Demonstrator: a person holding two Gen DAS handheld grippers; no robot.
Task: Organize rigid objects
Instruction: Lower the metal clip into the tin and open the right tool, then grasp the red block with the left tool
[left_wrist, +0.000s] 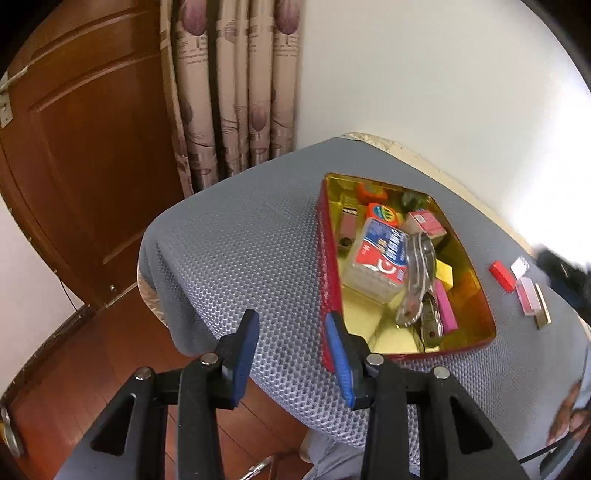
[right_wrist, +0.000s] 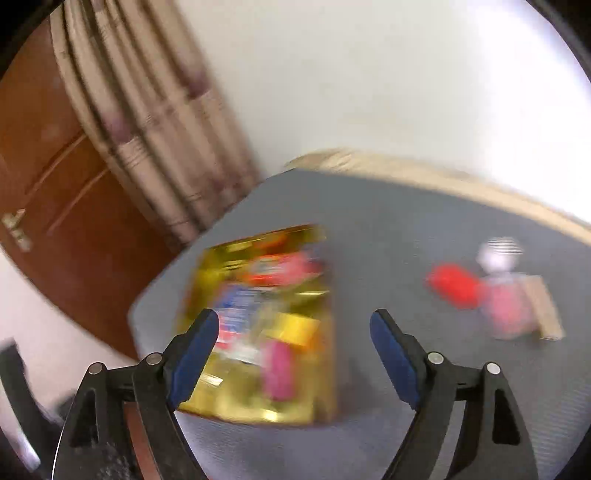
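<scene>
A gold-lined tin with a red outer wall (left_wrist: 328, 258) sits on the grey mesh-covered table (left_wrist: 240, 240). It holds several small things: a clear box with a blue and red label (left_wrist: 380, 254), metal pliers (left_wrist: 417, 280), a pink block (left_wrist: 445, 308), a yellow block (left_wrist: 443, 273). My left gripper (left_wrist: 291, 350) is open and empty, above the table's near edge, left of the tin. My right gripper (right_wrist: 293, 354) is open and empty over the tin's (right_wrist: 325, 369) right side; this view is blurred. A red block (left_wrist: 501, 276) (right_wrist: 456, 290) and pink boxes (left_wrist: 526, 297) (right_wrist: 508, 310) lie on the table, right of the tin.
A wooden door (left_wrist: 85, 155) and patterned curtain (left_wrist: 236, 92) stand behind the table, a white wall (left_wrist: 424, 74) to the right. Wooden floor (left_wrist: 92, 350) lies below the table's left edge. A person's hand (left_wrist: 569, 417) shows at the far right.
</scene>
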